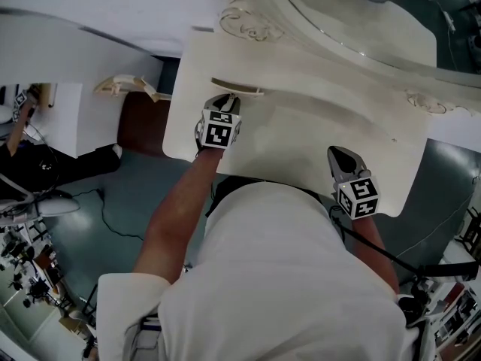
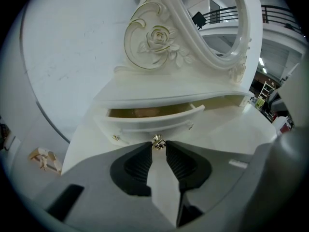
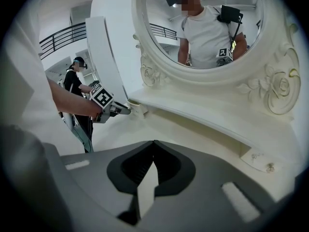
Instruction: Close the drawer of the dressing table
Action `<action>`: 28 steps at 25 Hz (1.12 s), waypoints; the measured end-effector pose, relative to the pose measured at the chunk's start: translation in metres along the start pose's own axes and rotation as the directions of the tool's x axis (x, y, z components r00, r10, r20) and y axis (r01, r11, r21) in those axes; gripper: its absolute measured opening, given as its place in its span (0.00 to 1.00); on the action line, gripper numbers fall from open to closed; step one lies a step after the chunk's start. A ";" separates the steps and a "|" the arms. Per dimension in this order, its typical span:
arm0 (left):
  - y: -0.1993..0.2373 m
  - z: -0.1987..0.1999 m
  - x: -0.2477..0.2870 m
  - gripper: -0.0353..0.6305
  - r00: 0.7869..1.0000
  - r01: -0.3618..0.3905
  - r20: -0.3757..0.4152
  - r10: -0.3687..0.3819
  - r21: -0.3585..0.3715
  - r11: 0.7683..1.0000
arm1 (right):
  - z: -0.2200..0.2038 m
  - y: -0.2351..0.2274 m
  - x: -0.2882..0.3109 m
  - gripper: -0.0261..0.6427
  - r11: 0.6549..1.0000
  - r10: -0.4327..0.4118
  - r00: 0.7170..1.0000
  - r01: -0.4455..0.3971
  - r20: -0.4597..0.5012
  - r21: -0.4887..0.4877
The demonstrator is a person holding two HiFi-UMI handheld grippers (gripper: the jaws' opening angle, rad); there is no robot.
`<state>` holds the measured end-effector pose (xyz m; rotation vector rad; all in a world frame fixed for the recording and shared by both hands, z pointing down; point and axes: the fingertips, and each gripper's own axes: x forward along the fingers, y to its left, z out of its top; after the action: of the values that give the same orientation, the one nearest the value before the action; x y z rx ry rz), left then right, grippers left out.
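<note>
The cream dressing table [image 1: 323,138] fills the middle of the head view. Its small curved drawer [image 2: 149,121] below the mirror stands partly pulled out, showing a wooden inside. My left gripper [image 2: 158,144] is at the drawer front, its two tips closed on the little brass knob [image 2: 158,141]. From above, the left gripper [image 1: 225,102] reaches to the drawer [image 1: 239,89]. My right gripper [image 1: 338,156] hovers over the table top at the front right, away from the drawer. Its jaws [image 3: 154,144] meet at the tips with nothing between them.
The oval mirror [image 3: 203,28] in its carved frame rises behind the drawer. A brown seat [image 1: 143,122] stands left of the table, beside a white desk [image 1: 52,111]. Cables lie on the green floor [image 1: 113,224]. Another person [image 3: 77,86] stands far left.
</note>
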<state>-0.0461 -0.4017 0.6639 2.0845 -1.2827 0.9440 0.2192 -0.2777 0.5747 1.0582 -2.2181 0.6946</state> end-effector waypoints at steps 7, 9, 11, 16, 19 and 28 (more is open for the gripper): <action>0.003 0.013 0.007 0.20 1.000 -0.006 0.000 0.006 0.011 1.000 | -0.002 -0.007 0.002 0.04 1.000 -0.003 1.000 0.003 -0.003 0.016; 0.004 0.016 0.011 0.20 1.000 -0.004 0.011 0.004 0.016 1.000 | -0.003 -0.009 0.003 0.04 1.000 -0.004 1.000 0.004 -0.004 0.022; 0.004 0.021 0.013 0.20 1.000 -0.003 0.023 0.003 0.023 1.000 | -0.003 -0.011 0.004 0.04 1.000 -0.003 1.000 0.003 -0.006 0.026; 0.006 0.023 0.016 0.20 1.000 -0.010 -0.002 0.010 0.017 1.000 | -0.003 -0.014 0.006 0.04 0.999 -0.002 1.000 0.002 -0.011 0.034; 0.008 0.025 0.022 0.20 1.000 -0.012 0.009 0.012 0.019 1.000 | -0.004 -0.016 0.008 0.04 0.999 -0.001 1.000 0.001 -0.012 0.041; 0.008 0.031 0.023 0.20 1.000 -0.017 -0.003 0.017 0.020 1.000 | -0.008 -0.019 0.013 0.04 0.998 0.005 1.000 -0.004 -0.016 0.059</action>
<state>-0.0369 -0.4404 0.6627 2.0890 -1.2963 0.9711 0.2301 -0.2895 0.5925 1.0731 -2.1985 0.7727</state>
